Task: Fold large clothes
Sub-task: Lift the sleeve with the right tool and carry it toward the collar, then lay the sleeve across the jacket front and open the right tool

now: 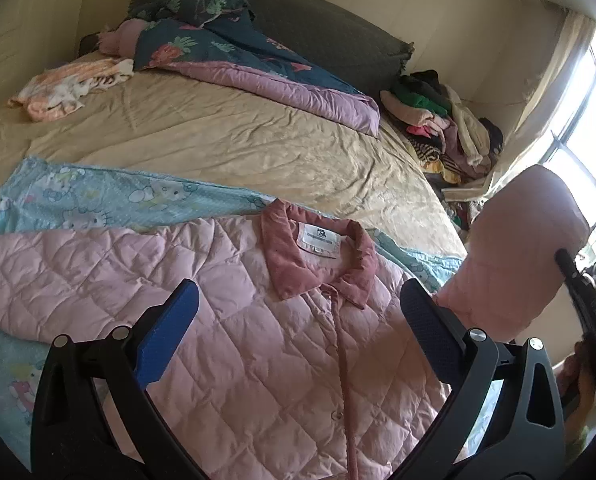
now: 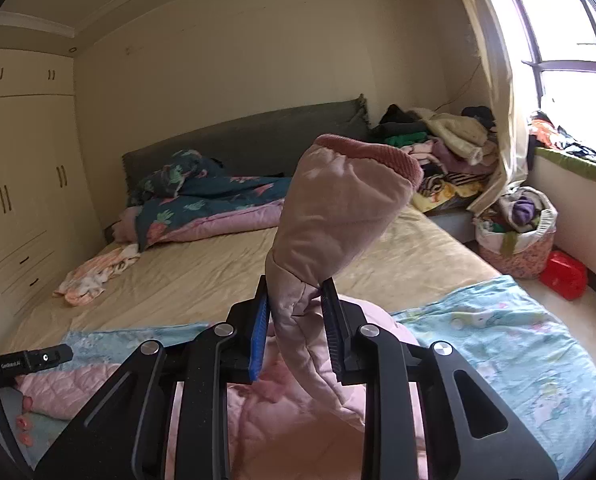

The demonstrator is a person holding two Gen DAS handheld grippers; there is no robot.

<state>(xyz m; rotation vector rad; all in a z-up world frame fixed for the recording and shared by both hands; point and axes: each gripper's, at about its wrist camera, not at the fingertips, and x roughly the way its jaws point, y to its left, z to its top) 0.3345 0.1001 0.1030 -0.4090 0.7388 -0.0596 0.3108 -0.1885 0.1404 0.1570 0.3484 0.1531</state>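
A pink quilted jacket [image 1: 226,320] with a darker pink collar [image 1: 317,256] lies flat, front up, on a light blue cartoon blanket [image 1: 98,196] on the bed. My left gripper [image 1: 298,312] is open and empty, hovering just above the jacket's chest below the collar. My right gripper [image 2: 296,308] is shut on the jacket's sleeve [image 2: 337,208] and holds it lifted, cuff end up. The raised sleeve also shows in the left wrist view [image 1: 517,248] at the right.
A beige sheet [image 1: 218,128] covers the bed. A floral quilt [image 1: 238,52] and an orange-white garment [image 1: 66,88] lie near the headboard. A clothes pile [image 2: 437,148] sits at the far right corner. A laundry basket [image 2: 517,232] and red container [image 2: 563,274] stand on the floor.
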